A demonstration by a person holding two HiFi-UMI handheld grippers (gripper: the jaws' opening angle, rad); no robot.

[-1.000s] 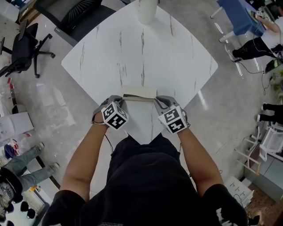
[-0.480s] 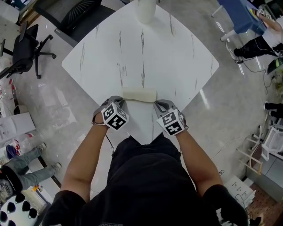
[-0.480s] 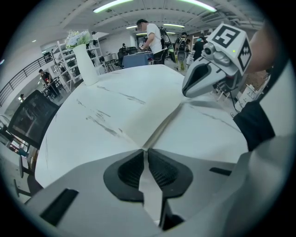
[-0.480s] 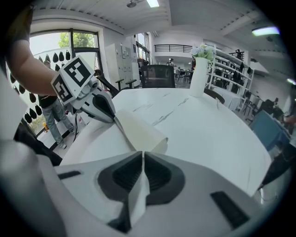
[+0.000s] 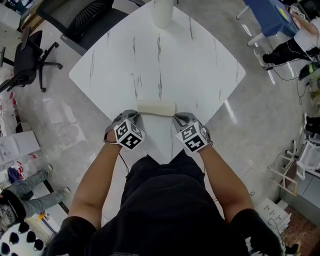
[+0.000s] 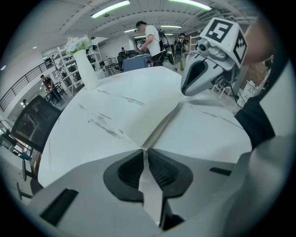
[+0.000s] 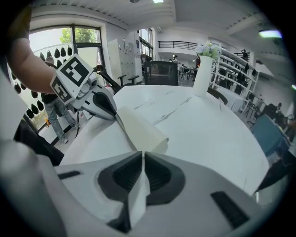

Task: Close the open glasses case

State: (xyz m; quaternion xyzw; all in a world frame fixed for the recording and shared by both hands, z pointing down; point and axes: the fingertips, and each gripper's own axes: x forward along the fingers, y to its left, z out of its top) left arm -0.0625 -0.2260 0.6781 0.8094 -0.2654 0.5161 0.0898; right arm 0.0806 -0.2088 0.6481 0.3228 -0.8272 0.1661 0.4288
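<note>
The cream, oblong glasses case (image 5: 156, 107) lies crosswise on the white marble-veined table (image 5: 190, 60), close to the corner nearest the person. In the head view it reads as one pale bar with no dark opening showing. In the right gripper view it is a thin cream panel (image 7: 138, 129) curling over at its near end. In the left gripper view a straight crease runs along it (image 6: 136, 125).

The left gripper (image 5: 138, 114) sits at the case's left end and the right gripper (image 5: 175, 118) at its right end. Each has its jaws drawn together, pinching the case's near edge at the tips (image 6: 143, 152) (image 7: 142, 152).

Just outside each gripper the table's two near edges slope away towards the person. Beyond the case the tabletop runs bare to a tall white cylindrical vase (image 5: 162, 12) at the far corner.

A black office chair (image 5: 25, 55) stands on the grey floor, well apart from the table's left corner.
</note>
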